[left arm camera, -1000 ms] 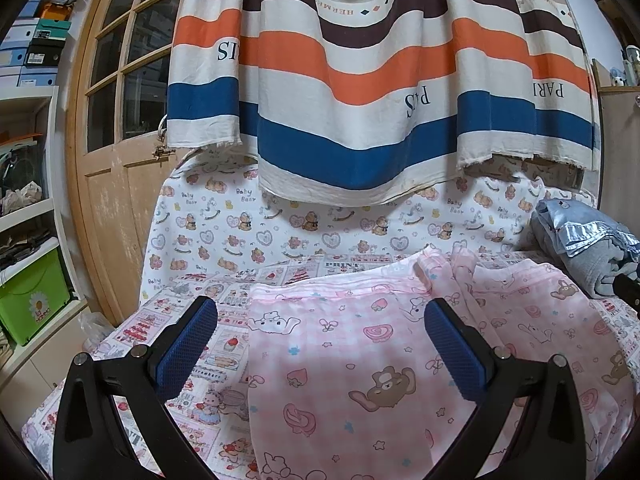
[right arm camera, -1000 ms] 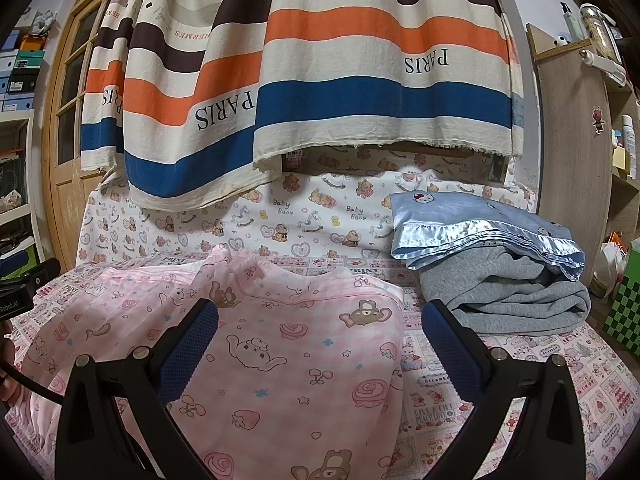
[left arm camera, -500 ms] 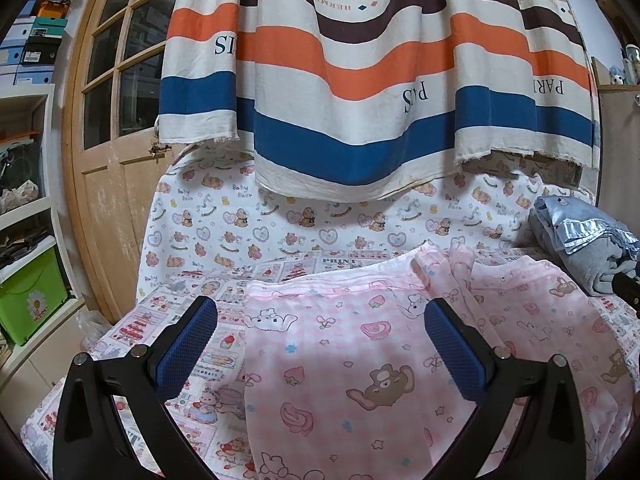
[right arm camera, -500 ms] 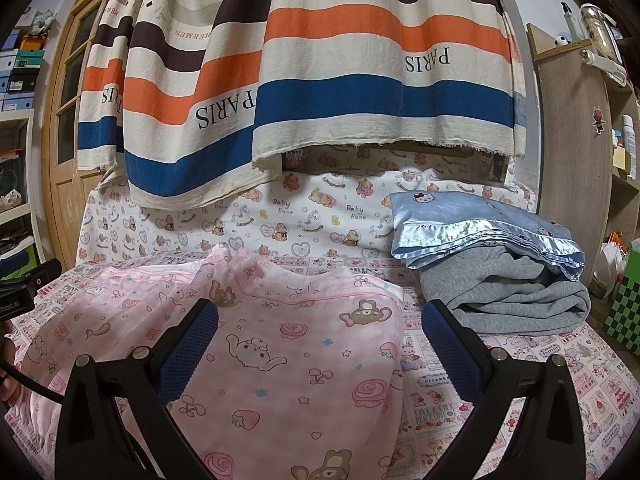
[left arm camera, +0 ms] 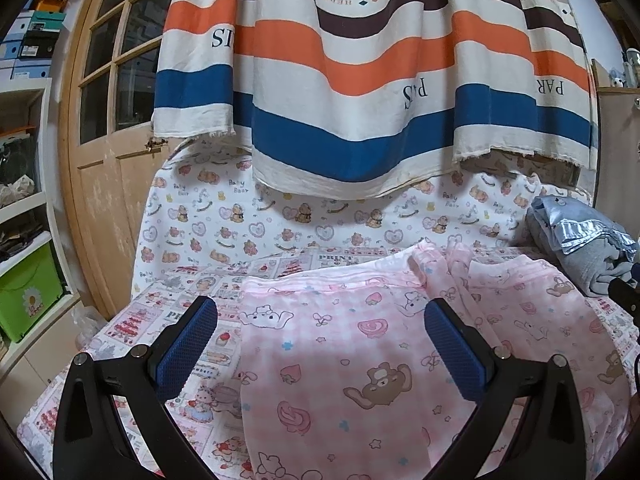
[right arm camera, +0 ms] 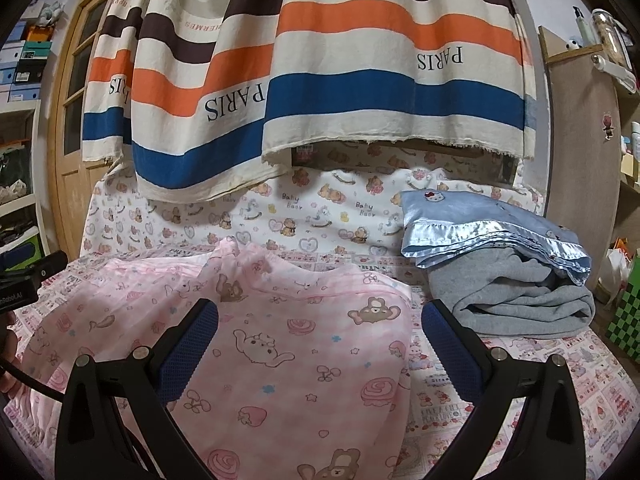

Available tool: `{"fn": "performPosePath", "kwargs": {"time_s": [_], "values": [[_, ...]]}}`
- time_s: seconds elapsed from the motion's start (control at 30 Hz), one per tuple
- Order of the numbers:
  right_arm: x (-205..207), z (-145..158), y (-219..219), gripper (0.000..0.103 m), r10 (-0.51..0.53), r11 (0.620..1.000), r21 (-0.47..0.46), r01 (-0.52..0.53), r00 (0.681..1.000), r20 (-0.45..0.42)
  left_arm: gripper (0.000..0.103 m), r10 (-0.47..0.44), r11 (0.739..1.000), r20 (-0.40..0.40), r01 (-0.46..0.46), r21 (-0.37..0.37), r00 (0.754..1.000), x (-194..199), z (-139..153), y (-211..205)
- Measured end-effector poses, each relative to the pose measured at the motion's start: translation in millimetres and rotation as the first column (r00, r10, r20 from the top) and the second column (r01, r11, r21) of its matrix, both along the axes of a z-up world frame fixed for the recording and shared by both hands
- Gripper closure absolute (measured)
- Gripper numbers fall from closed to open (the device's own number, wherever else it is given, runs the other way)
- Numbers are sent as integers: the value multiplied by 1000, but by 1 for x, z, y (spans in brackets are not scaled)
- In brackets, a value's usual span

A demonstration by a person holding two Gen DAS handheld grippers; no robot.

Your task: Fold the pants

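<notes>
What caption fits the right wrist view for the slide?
Open right gripper above pink printed pants spread on the bed sheet, folded blue blanket and grey garment alongside.

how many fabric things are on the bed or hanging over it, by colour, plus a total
pink: 1, the pants
light blue: 1, the folded satin-edged blanket
grey: 1, the folded fleece under that blanket
striped cream, orange, blue and brown: 1, the hanging cloth
white with bear print: 1, the bed cover
total: 5
</notes>
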State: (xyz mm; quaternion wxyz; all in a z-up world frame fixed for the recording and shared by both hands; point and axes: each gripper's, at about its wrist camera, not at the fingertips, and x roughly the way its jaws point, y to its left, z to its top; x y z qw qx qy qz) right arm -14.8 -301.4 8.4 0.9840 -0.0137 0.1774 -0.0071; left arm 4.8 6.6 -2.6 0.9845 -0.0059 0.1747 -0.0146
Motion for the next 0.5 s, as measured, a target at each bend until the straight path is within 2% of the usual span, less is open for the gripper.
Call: {"fn": "performPosePath", "kwargs": {"time_s": [0.27, 0.37, 0.5], "values": [[1, 1, -4, 1, 0, 1000, 14, 0, 1000, -6, 0, 3, 1000, 17, -3, 13, 1000, -1, 1, -4], [1, 1, -4, 1, -2, 1000, 13, 2, 1000, -6, 0, 33, 999, 40, -34, 20, 999, -6, 3, -4], [0, -1, -4, 1, -8, 1000, 3, 8, 1000, -12, 0, 3, 1000, 61, -2, -16, 998, -11, 5, 1]]}}
